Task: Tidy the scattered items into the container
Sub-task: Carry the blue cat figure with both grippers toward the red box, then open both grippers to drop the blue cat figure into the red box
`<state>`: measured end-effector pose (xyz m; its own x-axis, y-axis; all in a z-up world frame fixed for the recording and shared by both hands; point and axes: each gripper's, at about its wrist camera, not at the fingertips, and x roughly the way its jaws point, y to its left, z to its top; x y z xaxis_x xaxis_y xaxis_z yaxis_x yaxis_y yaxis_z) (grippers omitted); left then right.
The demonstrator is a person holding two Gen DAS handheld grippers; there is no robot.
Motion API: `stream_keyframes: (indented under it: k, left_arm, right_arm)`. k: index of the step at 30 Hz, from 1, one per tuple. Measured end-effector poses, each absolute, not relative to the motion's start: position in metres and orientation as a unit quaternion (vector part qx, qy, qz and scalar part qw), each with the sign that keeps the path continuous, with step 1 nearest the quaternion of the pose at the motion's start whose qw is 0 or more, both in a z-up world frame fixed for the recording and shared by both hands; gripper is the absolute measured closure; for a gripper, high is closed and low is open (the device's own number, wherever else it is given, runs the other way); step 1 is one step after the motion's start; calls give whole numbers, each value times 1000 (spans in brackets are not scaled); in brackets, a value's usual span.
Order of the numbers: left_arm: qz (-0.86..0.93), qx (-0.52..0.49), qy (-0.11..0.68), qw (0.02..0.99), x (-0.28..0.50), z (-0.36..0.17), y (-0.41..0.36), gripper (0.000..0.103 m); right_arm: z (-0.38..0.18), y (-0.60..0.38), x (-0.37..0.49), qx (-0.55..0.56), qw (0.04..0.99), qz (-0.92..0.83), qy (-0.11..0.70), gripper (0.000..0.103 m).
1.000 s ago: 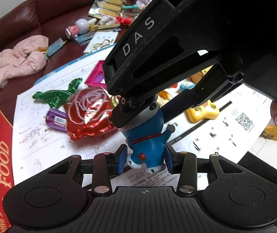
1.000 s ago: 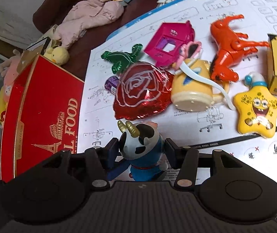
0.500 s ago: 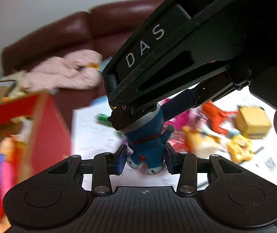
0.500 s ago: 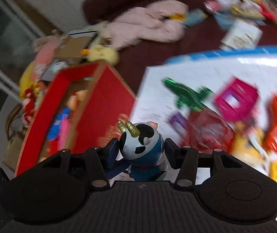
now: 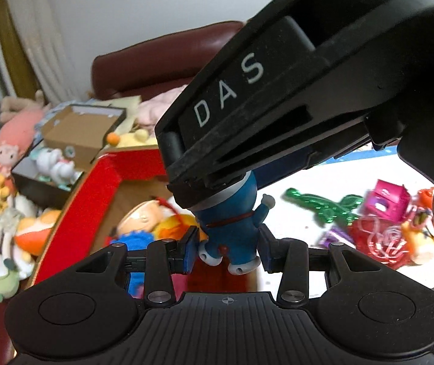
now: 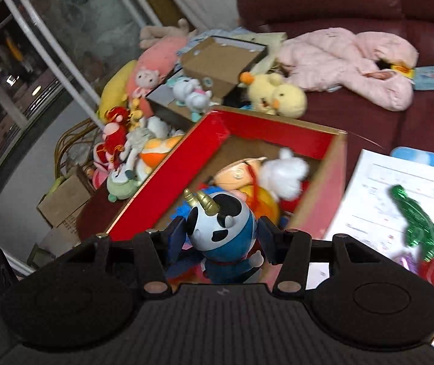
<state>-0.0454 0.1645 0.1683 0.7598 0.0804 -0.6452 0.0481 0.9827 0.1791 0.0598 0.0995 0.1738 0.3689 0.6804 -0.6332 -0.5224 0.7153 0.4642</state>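
Overhead, one figurine (image 6: 221, 228), one red box (image 6: 168, 182).

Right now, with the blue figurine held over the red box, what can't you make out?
- Blue figurine's head: left wrist view, covered by the right gripper.
- Its feet: right wrist view, behind that gripper's body.
- Red box floor: under toys.
- Toys on the white sheet: motion-blurred.

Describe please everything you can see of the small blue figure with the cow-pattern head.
The blue figure looks like glossy hard plastic: round head in white with black patches, two golden horns, red collar, white feet. It stands upright, gripped by both grippers at once: the right gripper at its head and shoulders, the left gripper low on its body. It hangs above the red box, touching only the finger pads.
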Motion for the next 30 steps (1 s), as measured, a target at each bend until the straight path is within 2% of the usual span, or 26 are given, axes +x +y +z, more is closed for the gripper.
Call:
stream_keyframes:
  k: [6, 7, 8, 9, 10, 11, 18, 30]
  left_arm:
    - [26, 82, 351, 933, -31, 173, 191, 62]
    - [35, 77, 353, 932, -24, 174, 197, 54]
    - [43, 72, 354, 931, -25, 174, 199, 35]
    - [56, 68, 354, 931, -23, 173, 202, 26]
    - [64, 61, 352, 932, -23, 172, 205, 15]
    - [68, 58, 351, 932, -27, 171, 204, 13]
    - [75, 64, 366, 925, -22, 154, 205, 12]
    - [58, 89, 358, 928, -21, 152, 180, 8]
  right_arm:
    - [173, 128, 77, 94, 819, 368, 430, 45]
    - [172, 128, 80, 101, 821, 363, 429, 42]
    - [172, 127, 84, 111, 824, 355, 426, 29]
    - [172, 125, 87, 119, 828, 350, 422, 18]
    - [171, 122, 89, 127, 831, 345, 418, 18]
    - [170, 120, 91, 128, 831, 344, 418, 18]
    - [155, 113, 91, 104, 822, 339, 445, 18]
    - [167, 81, 79, 61, 828, 341, 440, 18]
